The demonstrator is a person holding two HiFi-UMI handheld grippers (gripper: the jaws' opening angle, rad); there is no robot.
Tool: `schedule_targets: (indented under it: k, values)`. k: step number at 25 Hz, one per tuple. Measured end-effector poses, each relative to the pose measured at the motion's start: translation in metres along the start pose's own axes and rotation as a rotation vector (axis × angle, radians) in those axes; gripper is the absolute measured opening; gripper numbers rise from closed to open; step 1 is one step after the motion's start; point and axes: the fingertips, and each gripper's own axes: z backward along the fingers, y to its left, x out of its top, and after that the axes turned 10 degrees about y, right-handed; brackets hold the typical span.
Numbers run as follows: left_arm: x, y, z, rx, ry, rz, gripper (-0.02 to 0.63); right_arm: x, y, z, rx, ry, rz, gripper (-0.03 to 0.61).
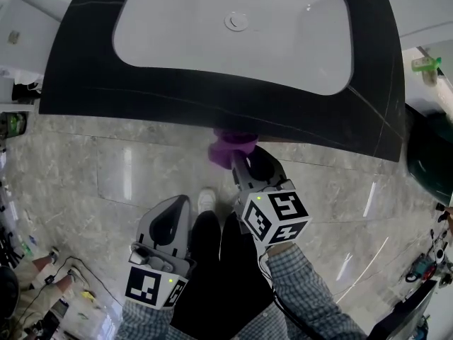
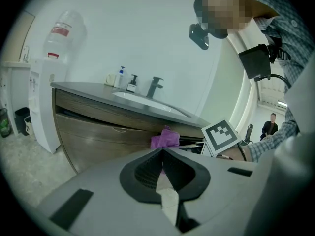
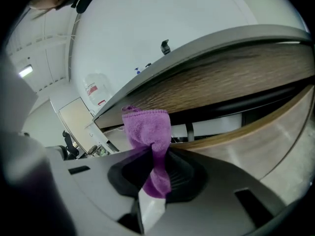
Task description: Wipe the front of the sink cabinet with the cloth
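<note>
1. At lower left of the head view, the left claw (image 1: 172, 211) is held above the marble floor (image 1: 85, 168), its jaws pressed together with nothing between them.
2. At centre, the purple cloth (image 1: 228, 147) is pinched in the right claw (image 1: 248, 163), just under the front edge of the dark surface (image 1: 212, 98) into which a white basin (image 1: 233, 41) is set.
3. Further right, in the right gripper view, the cloth's bunched end is seen raised before the wood front of the sink cabinet (image 3: 236, 73); contact cannot be confirmed.
</note>
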Motion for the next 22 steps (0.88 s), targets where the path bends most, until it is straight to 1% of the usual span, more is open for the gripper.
schedule_targets:
  k: [6,11,17,22]
  values:
    - [-0.002,-0.014,-0.006,-0.005,0.01,0.001,0.011,0.001,-0.008,0.004,0.014,-0.002,-0.023,0.075]
    - [0.0,-0.026,-0.014,-0.014,0.014,-0.002,0.011,0.004,-0.026,0.014,0.009,-0.015,-0.044,0.075]
    - [0.008,-0.045,-0.021,-0.036,0.006,-0.014,0.011,0.006,-0.048,0.03,-0.018,-0.029,-0.06,0.075]
    - [0.008,-0.054,-0.026,-0.045,0.009,-0.022,0.011,0.008,-0.069,0.045,-0.051,-0.055,-0.081,0.075]
